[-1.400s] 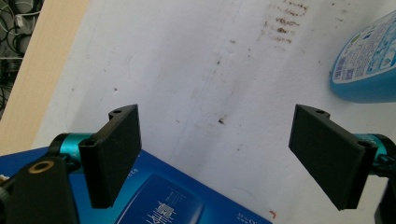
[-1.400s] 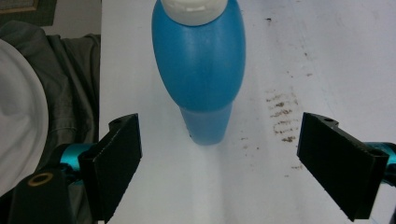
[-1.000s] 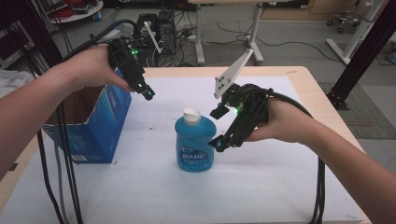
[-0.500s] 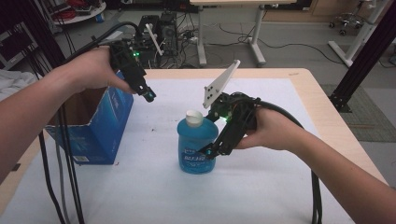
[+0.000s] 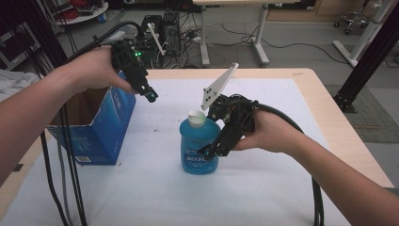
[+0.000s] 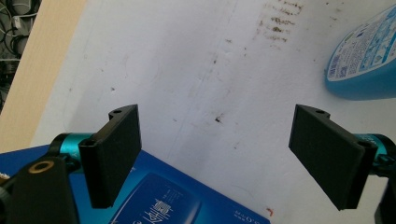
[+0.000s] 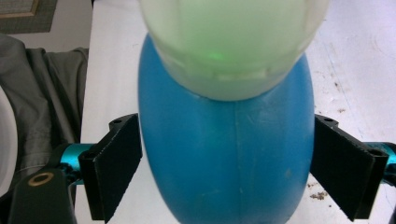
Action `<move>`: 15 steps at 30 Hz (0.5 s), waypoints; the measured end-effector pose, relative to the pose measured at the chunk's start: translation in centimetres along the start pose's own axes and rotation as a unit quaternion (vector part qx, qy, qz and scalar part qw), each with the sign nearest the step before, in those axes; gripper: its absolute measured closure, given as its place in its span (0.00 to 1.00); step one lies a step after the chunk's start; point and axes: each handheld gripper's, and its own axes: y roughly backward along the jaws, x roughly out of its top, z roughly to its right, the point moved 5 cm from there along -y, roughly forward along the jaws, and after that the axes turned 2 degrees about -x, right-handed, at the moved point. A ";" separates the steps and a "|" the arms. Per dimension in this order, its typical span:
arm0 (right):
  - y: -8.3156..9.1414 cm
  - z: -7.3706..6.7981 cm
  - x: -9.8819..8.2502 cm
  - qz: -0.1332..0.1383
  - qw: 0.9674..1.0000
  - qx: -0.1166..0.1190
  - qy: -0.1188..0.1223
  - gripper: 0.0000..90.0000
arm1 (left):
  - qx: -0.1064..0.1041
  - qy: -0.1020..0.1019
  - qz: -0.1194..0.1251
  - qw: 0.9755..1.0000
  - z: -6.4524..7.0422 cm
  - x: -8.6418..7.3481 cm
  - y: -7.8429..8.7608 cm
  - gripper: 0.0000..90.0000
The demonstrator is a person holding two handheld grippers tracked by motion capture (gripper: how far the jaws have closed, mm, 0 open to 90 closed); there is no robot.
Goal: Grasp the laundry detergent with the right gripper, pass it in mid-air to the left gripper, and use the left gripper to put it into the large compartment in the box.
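White stained tabletop (image 5: 282,188) | rounded blue plastic bottle (image 5: 199,146), pale cap, stood centre | right gripper (image 5: 214,149) angled down, jaws straddling bottle, not clamped | left gripper (image 5: 149,95) raised over blue carton (image 5: 94,127), jaws apart

Right gripper (image 5: 210,151) moved in from beside the bottle (image 5: 198,146); jaws now straddle its body, spread wide. Left gripper (image 5: 149,95) barely shifted over the box (image 5: 94,127). Bottle unmoved.
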 end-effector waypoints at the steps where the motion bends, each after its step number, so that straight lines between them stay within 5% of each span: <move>1: 0.0 0.1 0.0 -0.003 1.000 -0.002 0.000 0.15 | 0.000 0.000 0.000 1.000 0.0 0.0 0.0 0.19; 15: -0.2 0.4 -0.4 0.004 1.000 -0.009 -0.004 0.22 | -0.003 -0.001 -0.004 1.000 0.0 -0.1 -0.1 0.19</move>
